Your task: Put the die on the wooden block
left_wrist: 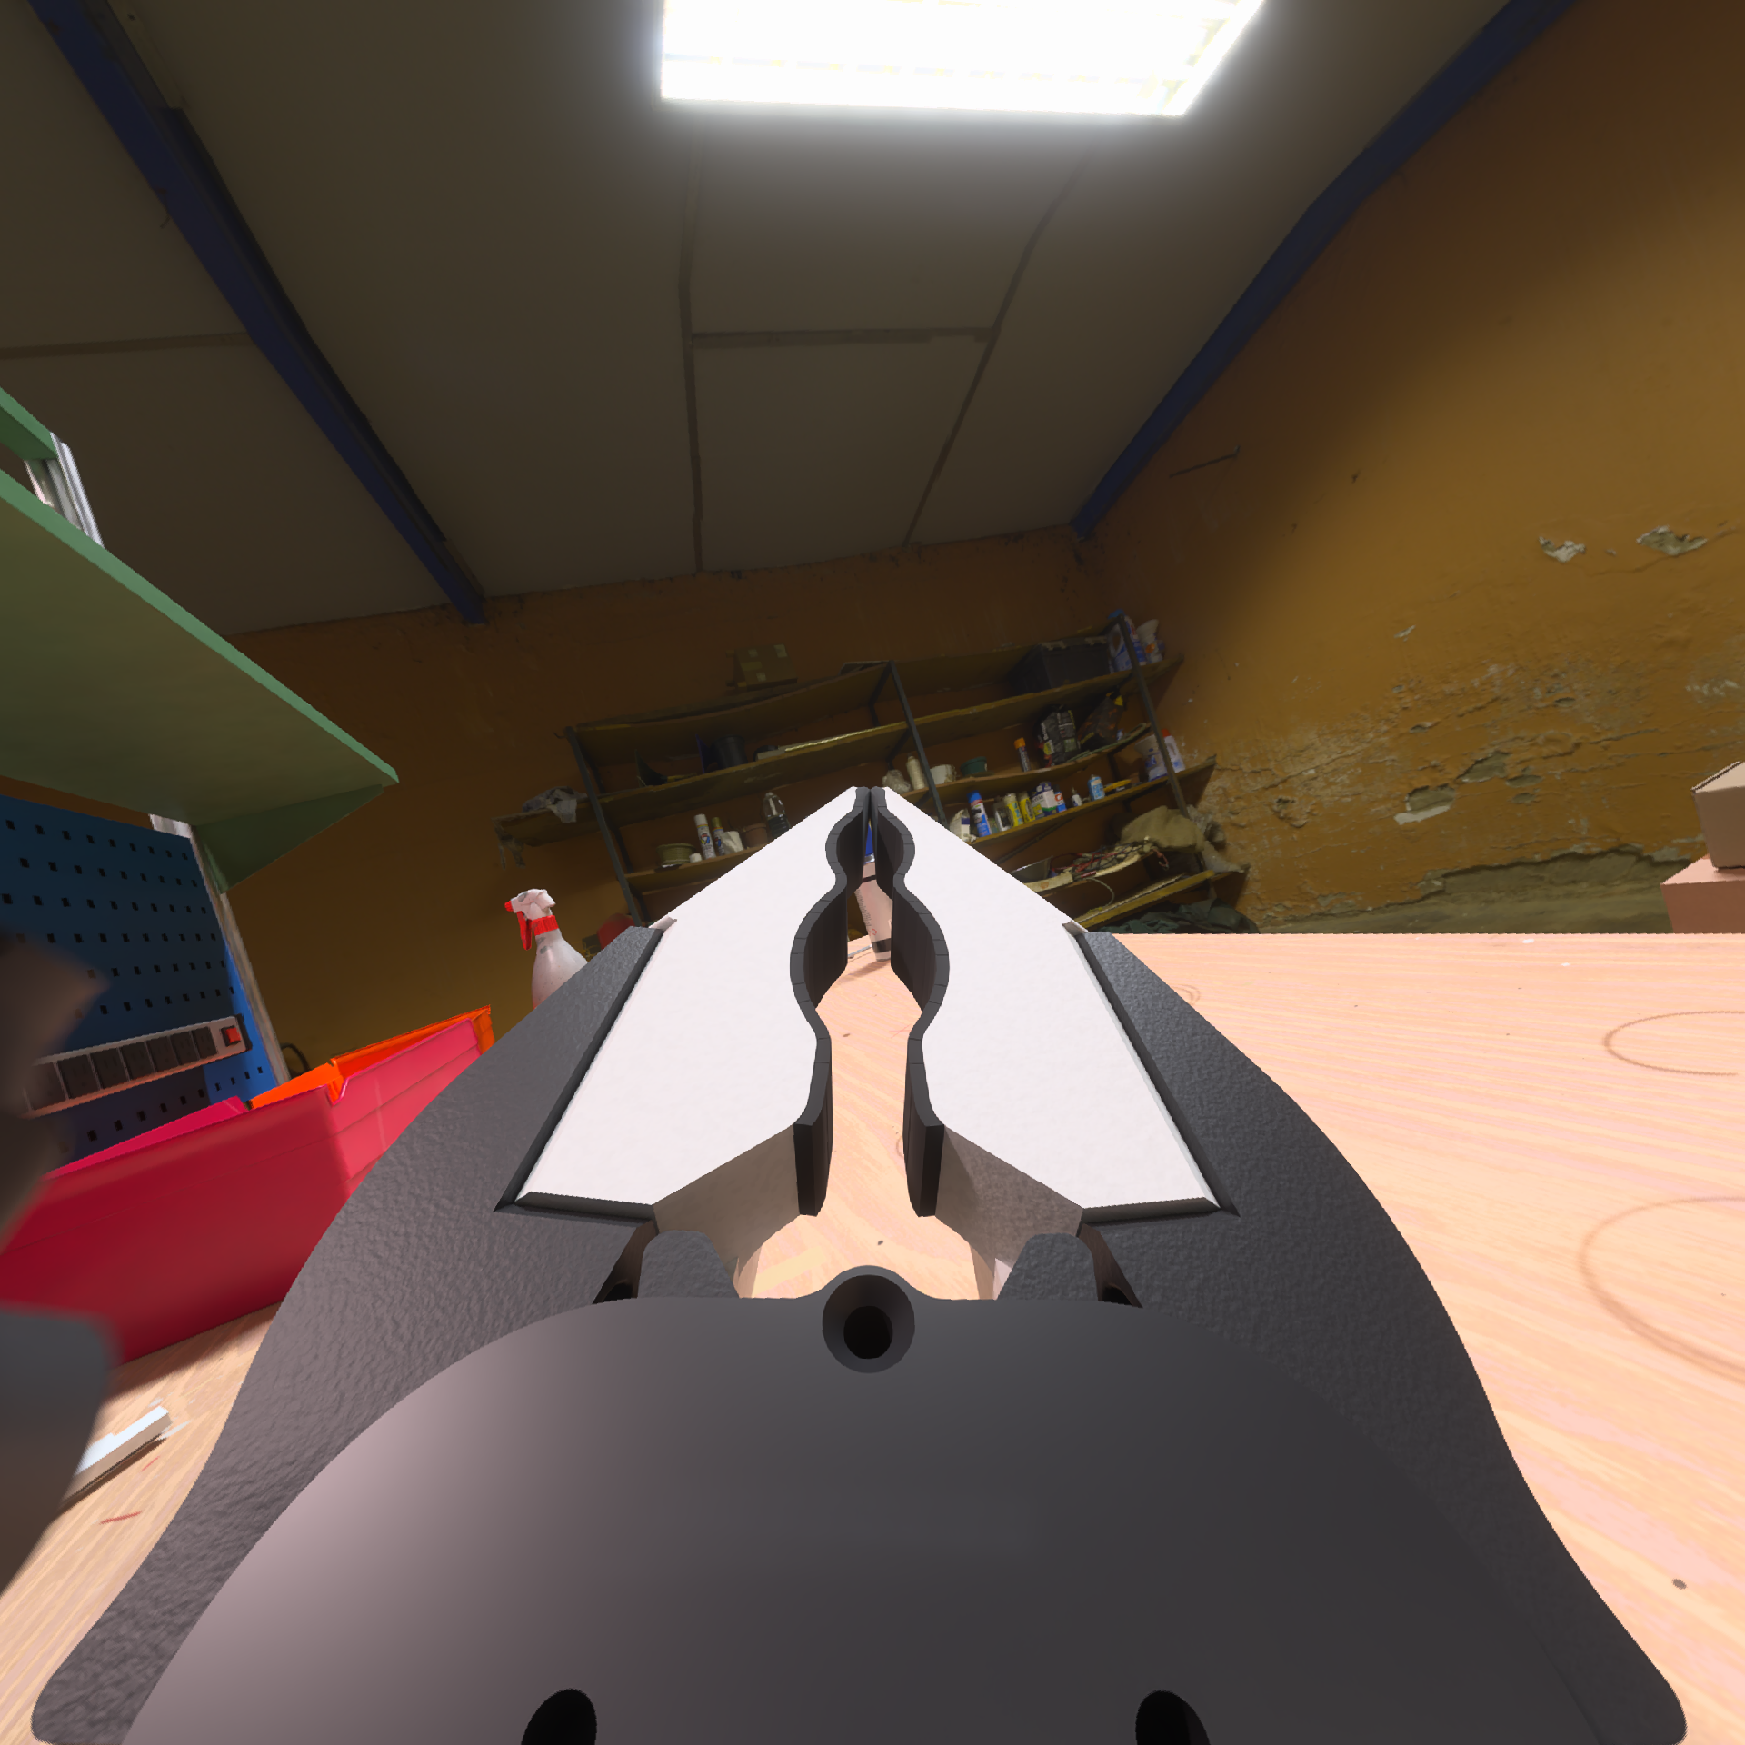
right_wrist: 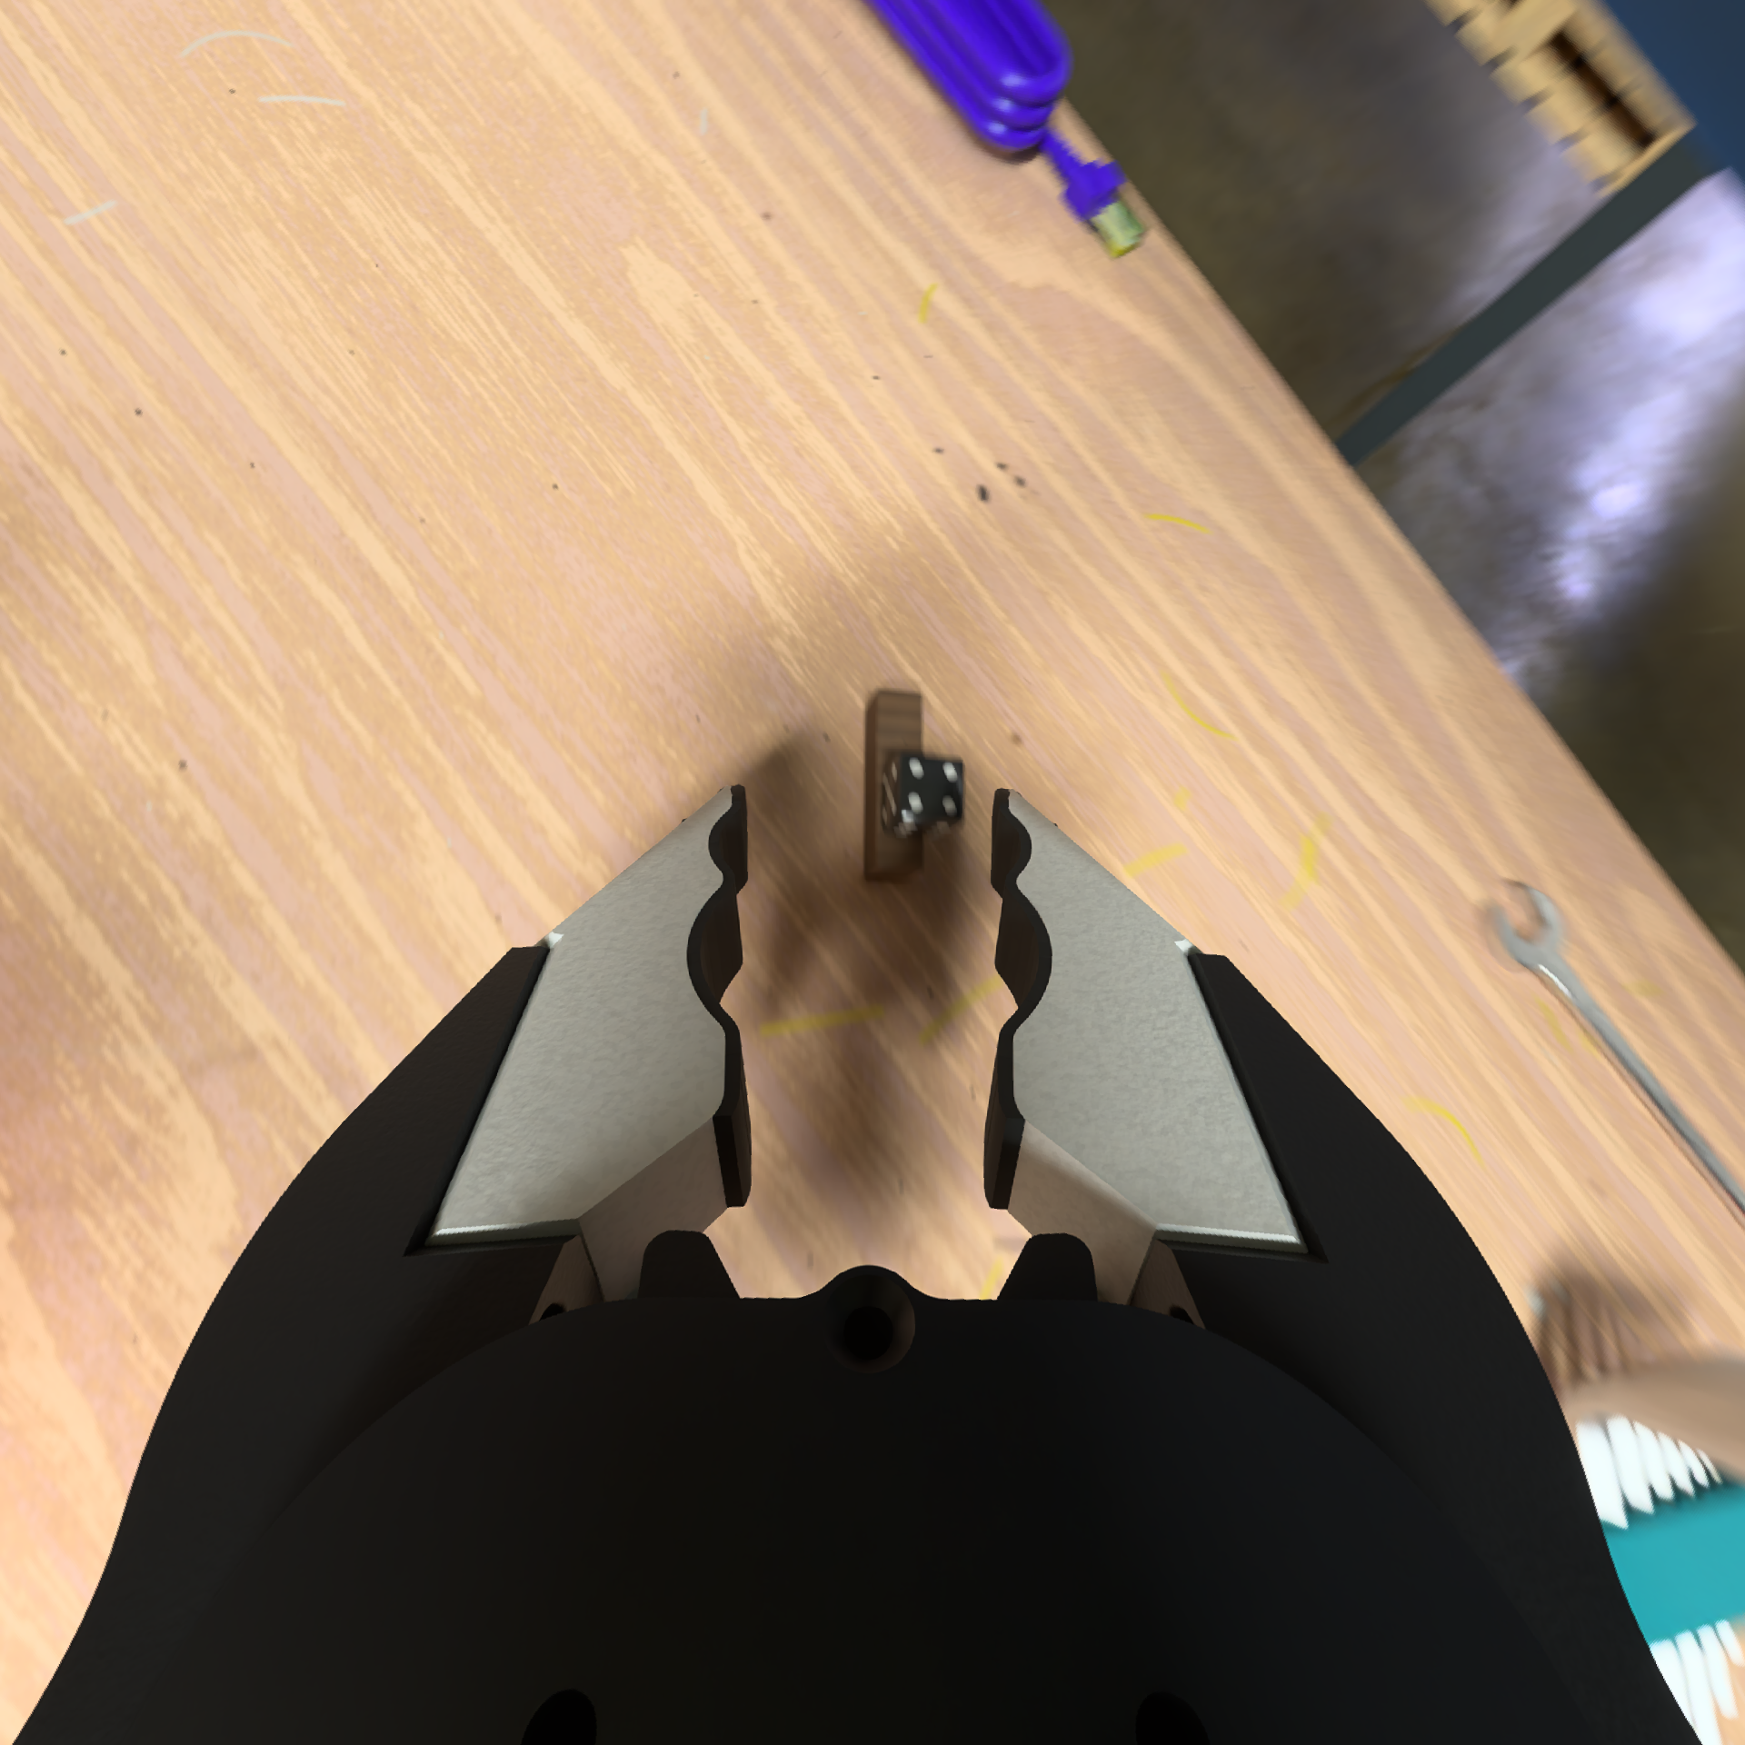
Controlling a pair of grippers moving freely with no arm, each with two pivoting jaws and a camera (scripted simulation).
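Die (right_wrist: 923,795), black with white pips, one: lies on the wooden block (right_wrist: 893,784), toward the block's near half and at its right-hand edge as the right wrist view shows it; whether it overhangs that edge cannot be told. Wooden block, one: a small flat brown slab on the desk (right_wrist: 397,453), long axis running straight away from the right tool (right_wrist: 869,803), in line with the gap between its fingers.

Right tool: fingers apart, holding nothing, poised above the desk with block and die straight ahead of the fingertips, just beyond them and centred in the gap. Judgement: the die looks already placed, so the coming move is likely a straight retreat along the block's long axis, which keeps both fingers away from the die.

Left tool (left_wrist: 869,798): fingertips together at the tips, nothing between them, pointed level across the desk toward the far wall; neither die nor block appears in its view. Right tool is plainly the nearer of the two.

Other items on the desk, right wrist view: purple coiled cable (right_wrist: 991,76) with a plug, one, well apart at the far edge; spanner (right_wrist: 1605,1029), one, off to the right.

Left wrist view: red bins (left_wrist: 236,1152), two as far as can be told; spray bottle (left_wrist: 548,944), one; shelving unit (left_wrist: 878,784) on the far wall, one.
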